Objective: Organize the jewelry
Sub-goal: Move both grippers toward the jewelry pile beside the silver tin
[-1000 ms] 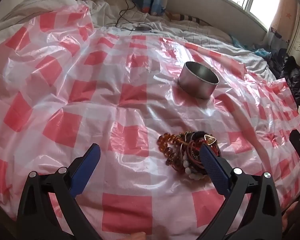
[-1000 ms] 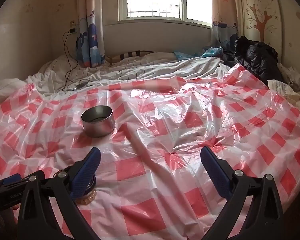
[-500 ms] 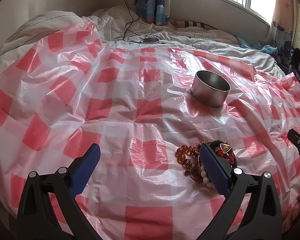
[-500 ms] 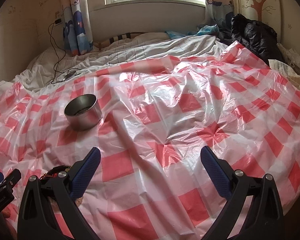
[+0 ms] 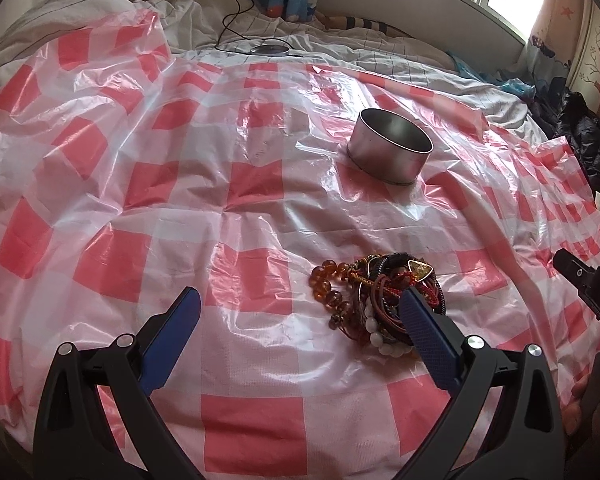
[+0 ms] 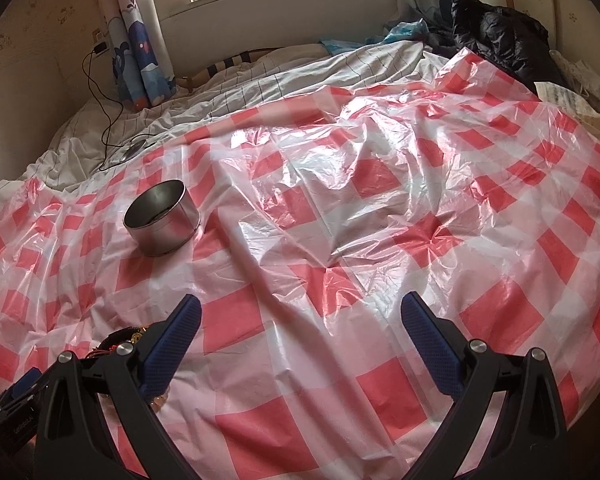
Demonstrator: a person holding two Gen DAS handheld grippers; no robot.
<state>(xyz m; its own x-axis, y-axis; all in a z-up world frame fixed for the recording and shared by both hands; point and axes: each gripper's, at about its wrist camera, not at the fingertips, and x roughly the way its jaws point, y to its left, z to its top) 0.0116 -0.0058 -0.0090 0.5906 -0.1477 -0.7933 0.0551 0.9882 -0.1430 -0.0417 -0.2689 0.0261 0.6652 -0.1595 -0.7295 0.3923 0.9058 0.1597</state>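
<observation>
A tangled pile of jewelry (image 5: 374, 300), with amber beads, white beads and dark cords, lies on the red-and-white checked plastic sheet (image 5: 148, 184). My left gripper (image 5: 300, 316) is open and empty; its right finger overlaps the pile's near right edge. A round metal tin (image 5: 390, 152) stands open beyond the pile; it also shows in the right wrist view (image 6: 162, 218). My right gripper (image 6: 300, 320) is open and empty above bare sheet, to the right of the pile, whose edge (image 6: 120, 338) peeks out behind its left finger.
The sheet covers a rumpled bed. A black cable and a small round device (image 5: 268, 49) lie at the far edge on white bedding. A black jacket (image 6: 504, 40) is heaped at the far right. A window and curtain are behind.
Both views have shifted slightly as the grippers moved. The left gripper has drawn back a little from the pile. Both stay open, and the jewelry and tin have not moved.
</observation>
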